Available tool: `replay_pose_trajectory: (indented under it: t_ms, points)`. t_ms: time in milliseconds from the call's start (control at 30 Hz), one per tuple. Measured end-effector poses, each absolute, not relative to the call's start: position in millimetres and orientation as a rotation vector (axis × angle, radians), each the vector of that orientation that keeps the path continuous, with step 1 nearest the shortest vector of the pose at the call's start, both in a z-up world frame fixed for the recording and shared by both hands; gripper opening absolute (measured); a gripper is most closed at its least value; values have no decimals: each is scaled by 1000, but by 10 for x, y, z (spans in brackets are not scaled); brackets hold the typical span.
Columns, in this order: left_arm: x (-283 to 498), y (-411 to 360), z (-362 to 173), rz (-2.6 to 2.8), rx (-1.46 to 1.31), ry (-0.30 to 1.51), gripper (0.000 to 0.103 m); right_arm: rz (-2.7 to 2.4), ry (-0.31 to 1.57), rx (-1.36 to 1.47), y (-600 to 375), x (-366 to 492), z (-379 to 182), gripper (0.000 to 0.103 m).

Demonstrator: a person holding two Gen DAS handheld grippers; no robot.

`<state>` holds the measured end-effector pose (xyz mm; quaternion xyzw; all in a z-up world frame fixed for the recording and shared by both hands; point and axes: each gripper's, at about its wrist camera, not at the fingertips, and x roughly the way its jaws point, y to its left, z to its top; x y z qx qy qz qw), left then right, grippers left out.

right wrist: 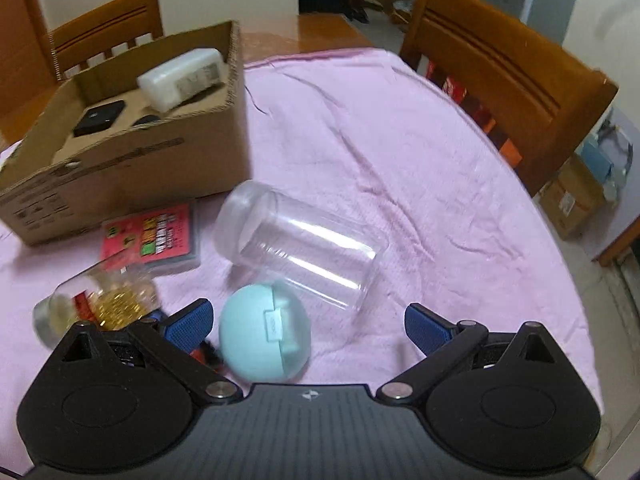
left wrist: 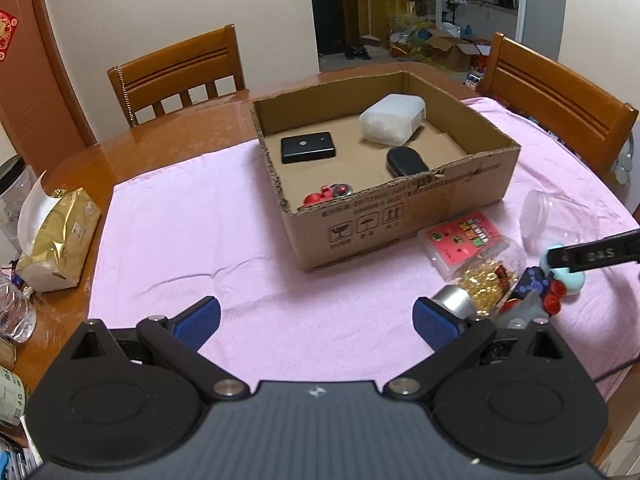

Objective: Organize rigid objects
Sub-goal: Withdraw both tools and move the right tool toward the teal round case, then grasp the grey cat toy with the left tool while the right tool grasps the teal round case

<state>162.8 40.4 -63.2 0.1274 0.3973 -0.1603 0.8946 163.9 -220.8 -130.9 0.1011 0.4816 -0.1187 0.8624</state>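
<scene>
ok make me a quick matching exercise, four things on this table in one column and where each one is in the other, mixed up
Things:
1. white container
2. clear jar
3. round blue case
4. gold packet

Places:
A. between the fingers of the open right gripper
B. on the bare wood, off the left edge of the pink cloth
C. inside the cardboard box
D. lying on its side on the cloth, right of the box

Pairs: 1-C, 2-D, 3-A, 4-B
</scene>
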Motion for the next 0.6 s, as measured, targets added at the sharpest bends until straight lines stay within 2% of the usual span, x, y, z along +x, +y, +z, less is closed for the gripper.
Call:
replay_pose_trajectory:
  t_ms: [600]
  points:
    - [1452, -149, -724, -390, 255, 880, 102, -75, 1045, 56, -2408, 1525, -1499, 103]
